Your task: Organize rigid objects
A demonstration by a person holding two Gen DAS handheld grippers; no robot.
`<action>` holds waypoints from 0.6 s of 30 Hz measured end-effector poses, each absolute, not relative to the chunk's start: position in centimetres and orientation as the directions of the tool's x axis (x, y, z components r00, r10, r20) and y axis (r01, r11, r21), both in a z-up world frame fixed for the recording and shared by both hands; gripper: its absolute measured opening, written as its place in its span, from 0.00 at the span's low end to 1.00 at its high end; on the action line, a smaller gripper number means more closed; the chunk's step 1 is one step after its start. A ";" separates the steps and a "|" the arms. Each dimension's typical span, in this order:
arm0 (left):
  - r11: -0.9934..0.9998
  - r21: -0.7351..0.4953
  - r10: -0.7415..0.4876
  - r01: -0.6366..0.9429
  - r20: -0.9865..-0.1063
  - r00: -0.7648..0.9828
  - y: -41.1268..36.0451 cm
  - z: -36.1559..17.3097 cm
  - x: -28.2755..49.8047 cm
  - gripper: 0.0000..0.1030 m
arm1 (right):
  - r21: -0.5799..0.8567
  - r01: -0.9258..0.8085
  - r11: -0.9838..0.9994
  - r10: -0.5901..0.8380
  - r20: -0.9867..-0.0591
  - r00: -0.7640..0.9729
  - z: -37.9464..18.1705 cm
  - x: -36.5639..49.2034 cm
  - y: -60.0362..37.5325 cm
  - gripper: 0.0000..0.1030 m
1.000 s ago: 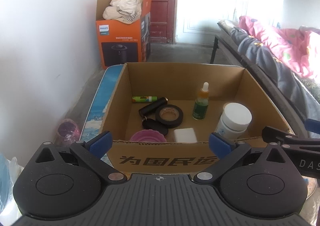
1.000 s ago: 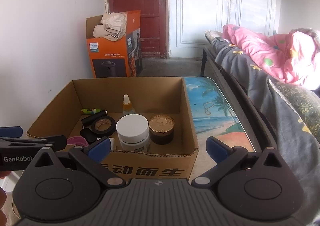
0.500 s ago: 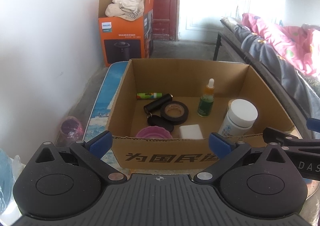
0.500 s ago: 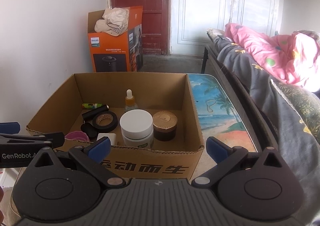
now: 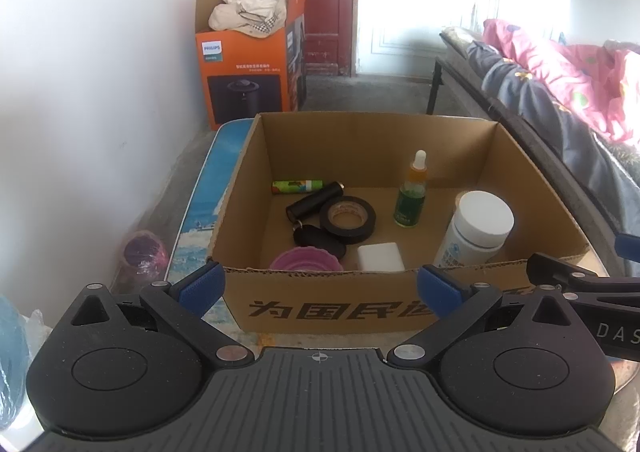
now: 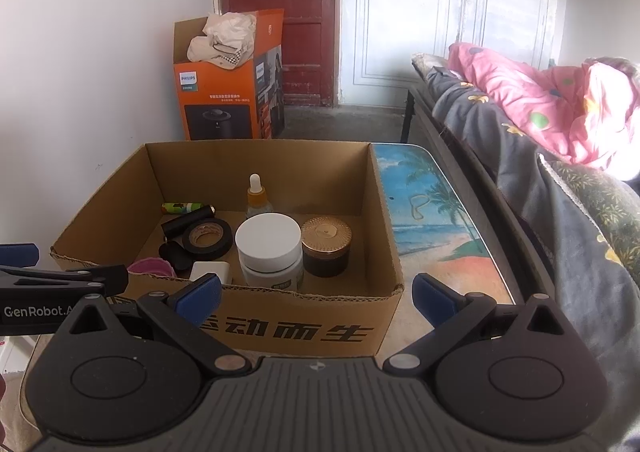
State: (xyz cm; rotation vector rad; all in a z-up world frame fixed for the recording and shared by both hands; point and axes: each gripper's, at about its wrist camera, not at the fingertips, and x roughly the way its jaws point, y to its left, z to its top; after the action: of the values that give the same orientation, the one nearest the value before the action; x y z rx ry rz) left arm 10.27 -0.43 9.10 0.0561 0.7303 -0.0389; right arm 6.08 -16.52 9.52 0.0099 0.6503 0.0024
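Cardboard box of small items just beyond both grippers' fingers; fingers wide apart, empty

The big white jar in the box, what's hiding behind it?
From the left wrist view, the white jar covers almost everything behind it. The right wrist view shows a dark jar with a gold lid beside it and a dropper bottle farther back.

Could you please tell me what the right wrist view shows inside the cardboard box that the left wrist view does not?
Right wrist only: the gold-lidded dark jar, hidden in the left view behind the white-capped bottle. Left wrist only: the dropper bottle shows its green lower part, and the purple bag lies on the floor. Both: the cardboard box, tape roll.
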 end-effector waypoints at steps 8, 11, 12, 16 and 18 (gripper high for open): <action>0.998 0.042 -0.011 0.053 -0.667 0.745 -0.6 9.1 10.2 1.00 | 0.026 0.007 1.000 0.010 -0.610 0.792 9.5 6.0 -17.0 1.00; 0.998 0.042 -0.013 0.055 -0.668 0.744 -0.7 9.1 10.2 1.00 | 0.027 0.008 1.000 0.010 -0.612 0.791 9.5 5.9 -17.1 1.00; 0.998 0.043 -0.013 0.056 -0.668 0.744 -0.7 9.1 10.1 1.00 | 0.027 0.008 1.000 0.010 -0.611 0.791 9.5 5.9 -17.1 1.00; 0.997 0.046 -0.011 0.056 -0.669 0.743 -0.6 9.1 10.2 1.00 | 0.030 0.010 1.000 0.011 -0.613 0.790 9.4 6.0 -17.3 1.00; 0.997 0.048 -0.011 0.058 -0.669 0.743 -0.6 9.1 10.2 1.00 | 0.032 0.010 0.999 0.012 -0.614 0.789 9.4 6.0 -17.4 1.00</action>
State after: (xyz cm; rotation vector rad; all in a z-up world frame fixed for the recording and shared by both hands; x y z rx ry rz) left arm 10.20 -0.62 9.09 0.0670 0.7321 -0.0379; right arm 5.97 -17.45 9.39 0.0346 0.6613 0.0009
